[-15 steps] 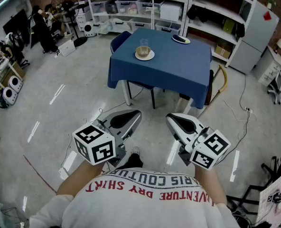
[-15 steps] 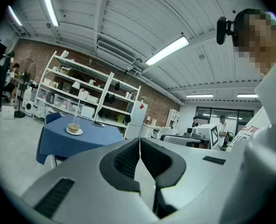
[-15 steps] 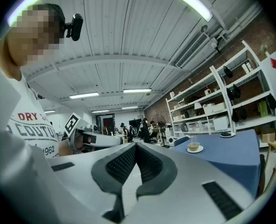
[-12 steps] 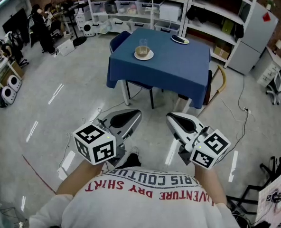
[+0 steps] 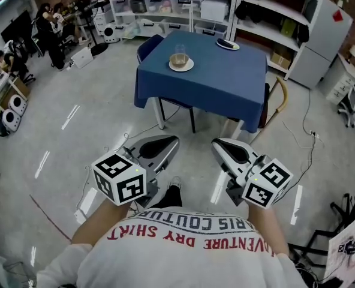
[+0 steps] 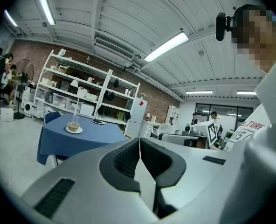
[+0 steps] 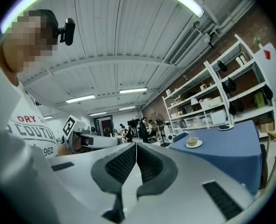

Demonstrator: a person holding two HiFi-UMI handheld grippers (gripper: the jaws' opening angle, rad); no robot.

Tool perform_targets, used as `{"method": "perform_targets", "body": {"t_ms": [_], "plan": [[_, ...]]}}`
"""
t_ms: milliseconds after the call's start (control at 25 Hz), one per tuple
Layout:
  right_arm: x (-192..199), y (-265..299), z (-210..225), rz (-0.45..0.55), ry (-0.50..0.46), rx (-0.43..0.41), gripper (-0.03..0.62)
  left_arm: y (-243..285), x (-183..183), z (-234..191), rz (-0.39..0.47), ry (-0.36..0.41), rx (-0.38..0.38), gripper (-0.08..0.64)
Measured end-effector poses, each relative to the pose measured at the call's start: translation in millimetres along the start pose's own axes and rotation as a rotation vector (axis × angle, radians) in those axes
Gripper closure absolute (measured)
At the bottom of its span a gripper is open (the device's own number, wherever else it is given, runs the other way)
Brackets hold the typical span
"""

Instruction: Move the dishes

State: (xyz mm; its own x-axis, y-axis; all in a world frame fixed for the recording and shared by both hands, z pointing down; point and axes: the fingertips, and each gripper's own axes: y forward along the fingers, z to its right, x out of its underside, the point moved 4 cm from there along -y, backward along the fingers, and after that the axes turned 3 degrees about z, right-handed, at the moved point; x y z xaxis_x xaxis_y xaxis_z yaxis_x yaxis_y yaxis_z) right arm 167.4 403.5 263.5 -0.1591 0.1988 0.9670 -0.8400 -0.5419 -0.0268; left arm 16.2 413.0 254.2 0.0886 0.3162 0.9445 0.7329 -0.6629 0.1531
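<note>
A table with a blue cloth (image 5: 213, 83) stands ahead across the floor. On its far left part sits a white saucer with a glass cup (image 5: 180, 60) holding something brown; the same cup (image 6: 73, 127) (image 7: 193, 142) appears in both gripper views. A dark plate (image 5: 227, 44) lies near the table's far edge. My left gripper (image 5: 170, 144) and right gripper (image 5: 218, 147) are held low in front of the person's chest, well short of the table. Both are shut with nothing between the jaws.
White shelving (image 5: 183, 5) with boxes lines the wall behind the table. A blue chair (image 5: 149, 45) stands at the table's far left, a wooden chair (image 5: 278, 104) at its right. A grey cabinet (image 5: 318, 41) is at the right. People sit at the far left (image 5: 48, 26). Cables lie on the floor.
The view has shifted slightly forward and the table sits a little higher in frame. Both grippers stay shut in the same pose.
</note>
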Motion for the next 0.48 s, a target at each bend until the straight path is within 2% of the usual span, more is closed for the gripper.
{"method": "perform_targets", "body": {"t_ms": [480], "plan": [[13.3,41.3,47.9,-0.026,0.019,0.013,0.569,31.5,4.8,-56.7,-0.012,-0.038,-0.011,0.529]]}}
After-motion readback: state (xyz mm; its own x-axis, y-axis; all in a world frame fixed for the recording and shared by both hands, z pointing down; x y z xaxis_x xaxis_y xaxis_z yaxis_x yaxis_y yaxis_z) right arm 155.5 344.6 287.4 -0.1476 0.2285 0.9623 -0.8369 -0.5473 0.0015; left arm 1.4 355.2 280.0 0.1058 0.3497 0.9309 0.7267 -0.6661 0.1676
